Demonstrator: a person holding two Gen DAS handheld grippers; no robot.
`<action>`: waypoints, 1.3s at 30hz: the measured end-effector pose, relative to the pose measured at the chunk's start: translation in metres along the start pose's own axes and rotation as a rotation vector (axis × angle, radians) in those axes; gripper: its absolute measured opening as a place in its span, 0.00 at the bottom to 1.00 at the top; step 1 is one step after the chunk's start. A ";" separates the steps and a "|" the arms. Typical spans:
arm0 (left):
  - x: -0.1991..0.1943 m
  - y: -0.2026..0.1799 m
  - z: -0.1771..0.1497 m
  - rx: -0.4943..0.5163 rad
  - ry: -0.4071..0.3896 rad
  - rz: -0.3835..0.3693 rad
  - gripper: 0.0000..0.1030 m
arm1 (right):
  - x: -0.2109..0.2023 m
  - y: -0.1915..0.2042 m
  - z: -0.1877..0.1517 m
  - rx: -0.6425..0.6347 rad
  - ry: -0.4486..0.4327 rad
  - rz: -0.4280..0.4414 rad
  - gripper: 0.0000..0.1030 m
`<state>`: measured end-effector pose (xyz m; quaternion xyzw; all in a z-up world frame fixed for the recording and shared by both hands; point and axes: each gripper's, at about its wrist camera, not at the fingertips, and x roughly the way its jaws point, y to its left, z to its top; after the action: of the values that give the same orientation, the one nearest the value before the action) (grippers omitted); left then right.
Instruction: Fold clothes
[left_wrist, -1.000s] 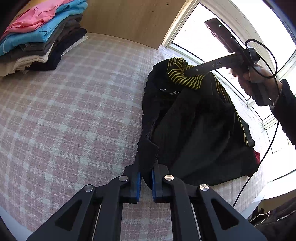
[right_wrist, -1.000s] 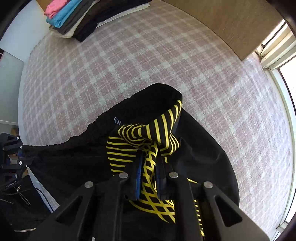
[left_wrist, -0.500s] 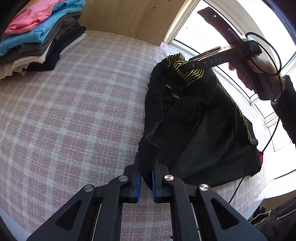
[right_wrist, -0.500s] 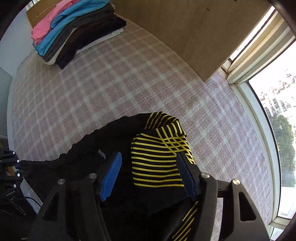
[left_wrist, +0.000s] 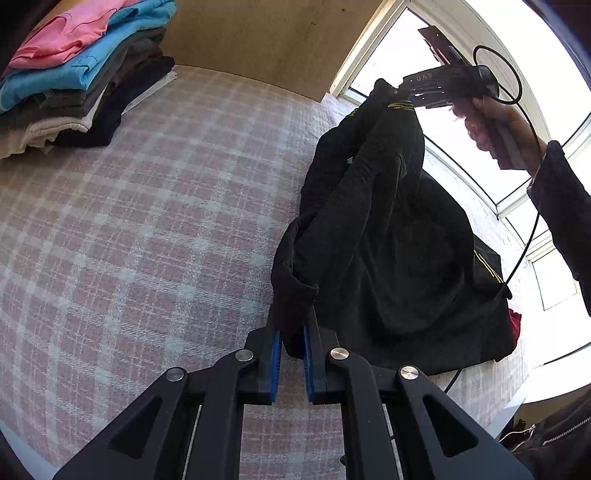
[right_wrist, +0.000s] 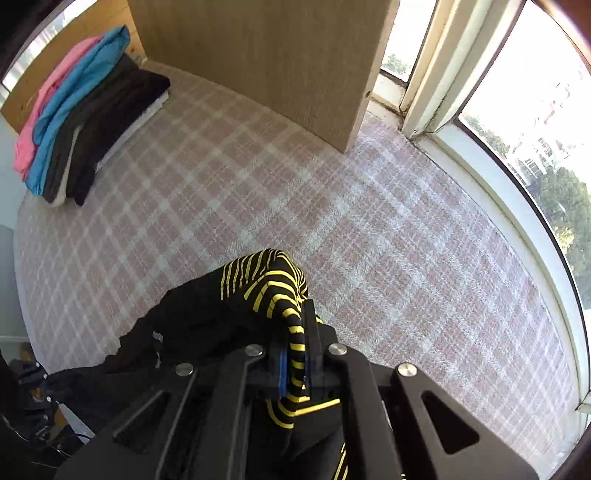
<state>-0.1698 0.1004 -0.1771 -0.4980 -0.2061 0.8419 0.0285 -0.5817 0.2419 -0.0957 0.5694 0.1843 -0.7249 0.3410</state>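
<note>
Both grippers are clamped on the black jacket (left_wrist: 388, 240), lifting it off the plaid bedspread (left_wrist: 166, 221): the left gripper (left_wrist: 291, 332) pinches a black edge, the right gripper (right_wrist: 295, 354) the yellow-striped cuff (right_wrist: 273, 288). Seemingly spreading; next, lay it flat.

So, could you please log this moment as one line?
left gripper: shut on black garment | right gripper: shut on striped cuff, lifted | folded stack: far corner
</note>
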 end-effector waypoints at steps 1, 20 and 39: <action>0.001 0.000 0.001 -0.001 0.004 0.005 0.09 | -0.004 -0.003 0.007 0.002 -0.012 -0.030 0.38; -0.011 0.003 -0.009 -0.031 0.015 0.081 0.40 | 0.068 0.014 0.011 -0.230 0.071 -0.173 0.66; -0.035 0.085 -0.021 -0.244 -0.041 0.124 0.07 | 0.033 0.010 -0.007 -0.252 0.060 -0.054 0.66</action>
<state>-0.1212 0.0210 -0.1889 -0.4921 -0.2764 0.8207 -0.0884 -0.5733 0.2300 -0.1277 0.5383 0.2993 -0.6877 0.3844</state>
